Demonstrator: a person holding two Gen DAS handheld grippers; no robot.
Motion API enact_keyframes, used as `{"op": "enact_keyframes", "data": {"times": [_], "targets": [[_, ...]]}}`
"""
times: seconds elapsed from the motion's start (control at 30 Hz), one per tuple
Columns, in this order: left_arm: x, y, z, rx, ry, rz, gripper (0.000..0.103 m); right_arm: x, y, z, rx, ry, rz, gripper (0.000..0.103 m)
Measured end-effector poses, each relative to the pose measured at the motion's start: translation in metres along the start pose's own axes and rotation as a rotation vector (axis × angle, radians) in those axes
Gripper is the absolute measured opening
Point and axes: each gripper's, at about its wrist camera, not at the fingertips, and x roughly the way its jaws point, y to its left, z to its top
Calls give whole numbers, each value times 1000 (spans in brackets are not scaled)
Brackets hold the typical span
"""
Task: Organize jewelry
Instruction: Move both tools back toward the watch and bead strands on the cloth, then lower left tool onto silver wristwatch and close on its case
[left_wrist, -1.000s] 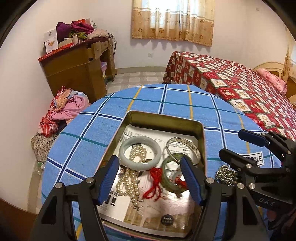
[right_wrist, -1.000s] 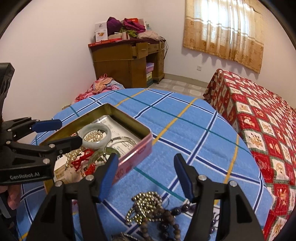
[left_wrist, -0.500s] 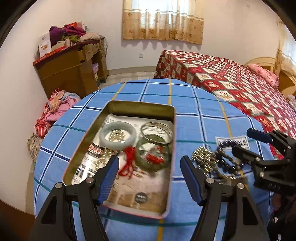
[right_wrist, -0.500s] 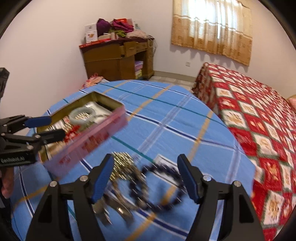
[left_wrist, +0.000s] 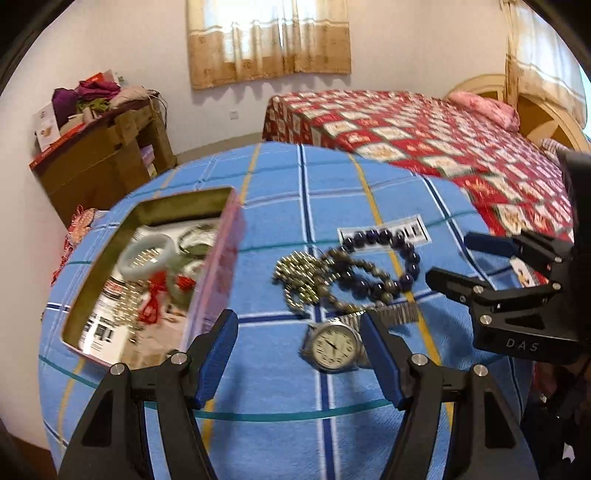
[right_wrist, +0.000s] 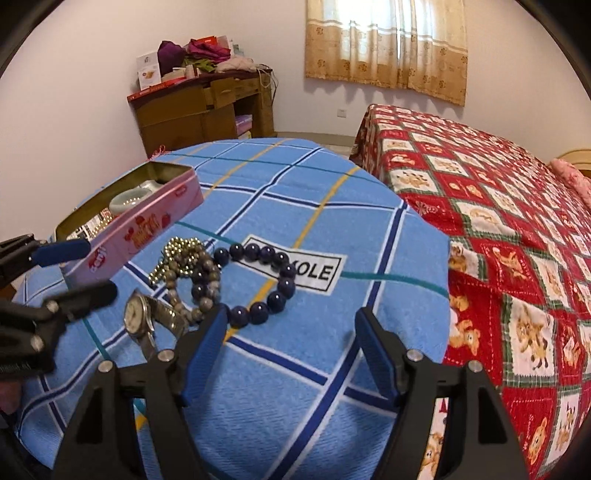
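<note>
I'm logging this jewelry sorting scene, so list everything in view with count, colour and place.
tin: one, pink outside, gold inside, open, table's left
jade bangle: one, pale green, in tin
red cord: one, in tin
dark bead bracelet: one, navy, on cloth
brown bead bracelet: one, grey-brown, beside it
ball chain: one, gold, heaped by bracelets
watch: one, silver, nearest
tablecloth: one, blue plaid
bed: one, red quilt
desk: one, brown
left gripper: open, above watch
right gripper: open, empty

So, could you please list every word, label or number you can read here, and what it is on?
"DAS": on the right gripper body.
"…OLE": on the white label of the tablecloth; the start is hidden by beads.
Tin side lettering, watch dial, paper in the tin: too blurred or small to read.
</note>
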Motion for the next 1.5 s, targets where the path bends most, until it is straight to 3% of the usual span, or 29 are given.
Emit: {"op": "enact_keyframes", "data": {"times": [0.33, 0.37, 0.4, 0.5, 1.03, 1.1, 1.2, 1.5], "targets": [[29, -6, -7, -46, 92, -99, 69, 3, -1, -10, 0, 4, -18, 74], [31, -5, -8, -54, 99, -107, 67, 4, 0, -11, -1, 2, -20, 74], [32, -3, -9, -59, 103, -121, 56, 4, 0, -11, -3, 1, -21, 74], [30, -1, -10, -67, 98, -150, 42, 5, 1, -12, -4, -1, -26, 75], [4, 6, -12, -52, 35, -166, 39, 1, 3, -10, 4, -12, -15, 76], [-4, 11, -8, -57, 6, -170, 20, 0, 3, -8, 7, -17, -10, 76], [-14, 15, -1, -43, -25, -138, 16, 1, 5, -3, 9, -20, 4, 76], [10, 21, -10, -95, 61, -179, 16, 2, 17, 7, -8, -30, 15, 76]]}}
